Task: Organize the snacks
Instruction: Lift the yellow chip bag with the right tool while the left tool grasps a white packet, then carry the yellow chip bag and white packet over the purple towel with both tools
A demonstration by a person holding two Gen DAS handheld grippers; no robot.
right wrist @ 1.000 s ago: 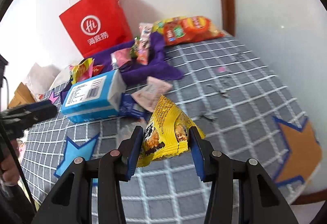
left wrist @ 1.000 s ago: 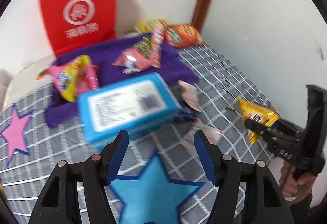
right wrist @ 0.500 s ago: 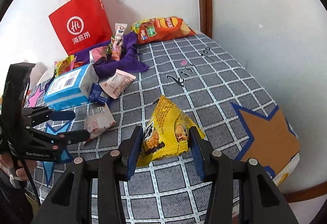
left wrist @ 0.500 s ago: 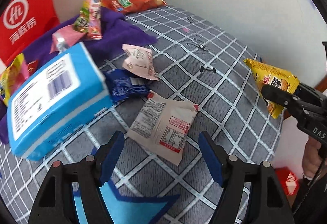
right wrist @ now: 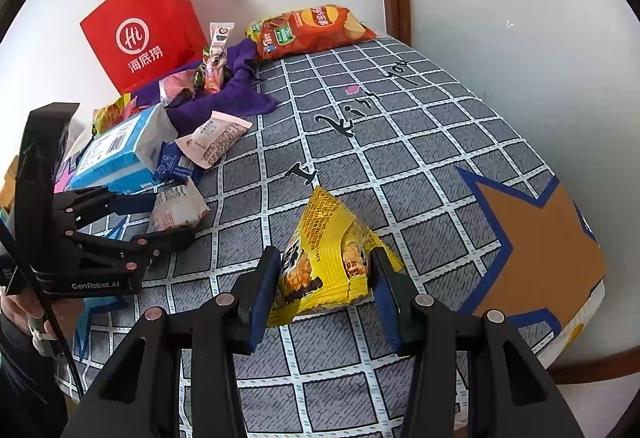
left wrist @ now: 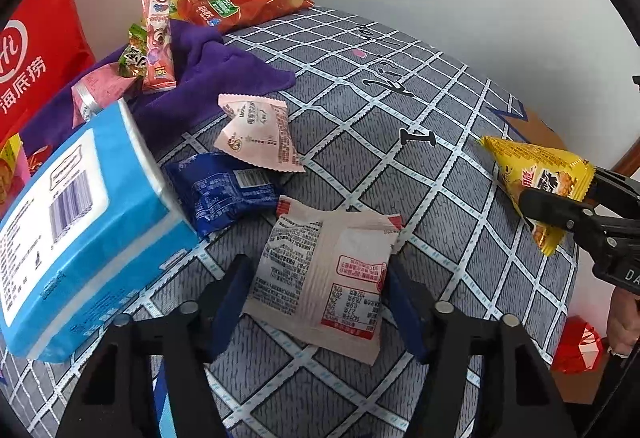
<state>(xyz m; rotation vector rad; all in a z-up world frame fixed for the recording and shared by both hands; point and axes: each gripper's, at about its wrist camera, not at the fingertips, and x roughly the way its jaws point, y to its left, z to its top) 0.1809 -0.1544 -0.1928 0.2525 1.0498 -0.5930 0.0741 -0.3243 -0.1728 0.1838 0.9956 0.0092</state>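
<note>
While sorting has barely begun: most packets lie scattered on the checked cover (left wrist: 460,198).
Left gripper (left wrist: 316,290): closing around beige sachet (left wrist: 324,274), contact unclear.
Right gripper (right wrist: 324,286): clamped on yellow snack bag (right wrist: 328,258).

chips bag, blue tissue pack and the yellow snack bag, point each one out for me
chips bag (left wrist: 240,0), left wrist view, middle of its orange front
blue tissue pack (left wrist: 76,234), left wrist view, its white labelled top face
yellow snack bag (right wrist: 326,254), right wrist view, middle of the crinkled front, between the right gripper's fingers
</note>
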